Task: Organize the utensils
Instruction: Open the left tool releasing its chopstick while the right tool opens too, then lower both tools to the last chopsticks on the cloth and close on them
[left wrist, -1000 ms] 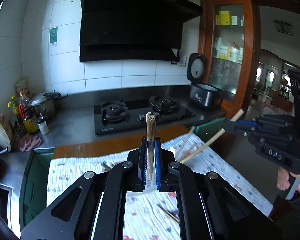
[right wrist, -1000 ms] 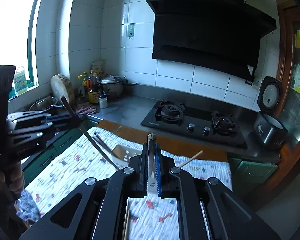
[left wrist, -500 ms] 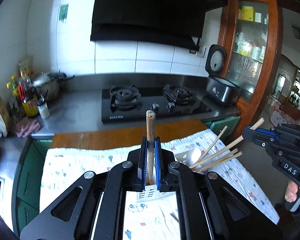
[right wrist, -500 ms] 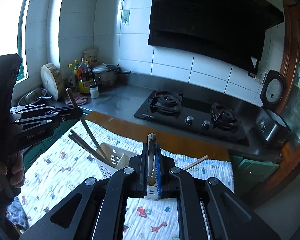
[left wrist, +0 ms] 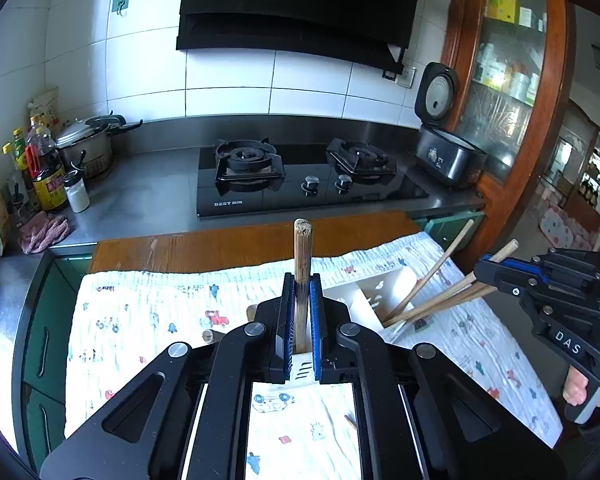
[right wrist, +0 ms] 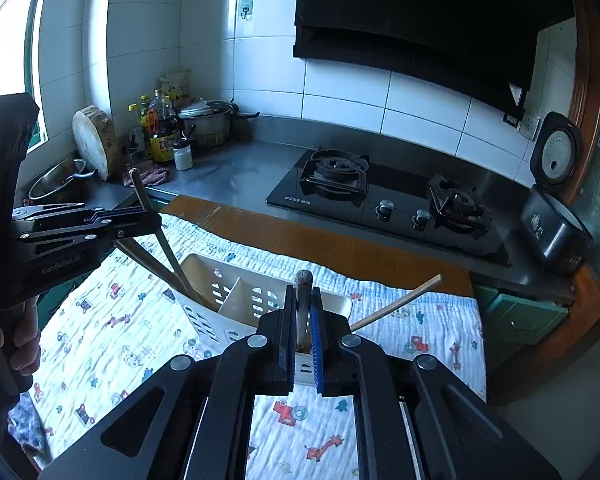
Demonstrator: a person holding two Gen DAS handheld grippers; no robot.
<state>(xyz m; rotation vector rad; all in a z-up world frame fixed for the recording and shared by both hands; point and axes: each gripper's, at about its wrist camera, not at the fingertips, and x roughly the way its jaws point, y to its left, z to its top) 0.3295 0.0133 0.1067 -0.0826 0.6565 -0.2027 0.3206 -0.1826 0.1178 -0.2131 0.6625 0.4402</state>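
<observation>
In the left wrist view, the left gripper (left wrist: 301, 316) was clamped on an upright brown bamboo chopstick (left wrist: 302, 252) above the white slotted plastic utensil caddy (left wrist: 364, 296) on the printed cloth (left wrist: 140, 320). In the right wrist view, the right gripper (right wrist: 303, 328) pinched a dark-tipped wooden chopstick (right wrist: 303, 292) over that caddy (right wrist: 236, 292).

Home kitchen: gas hob (left wrist: 300, 178), rice cooker (left wrist: 446, 148).
</observation>
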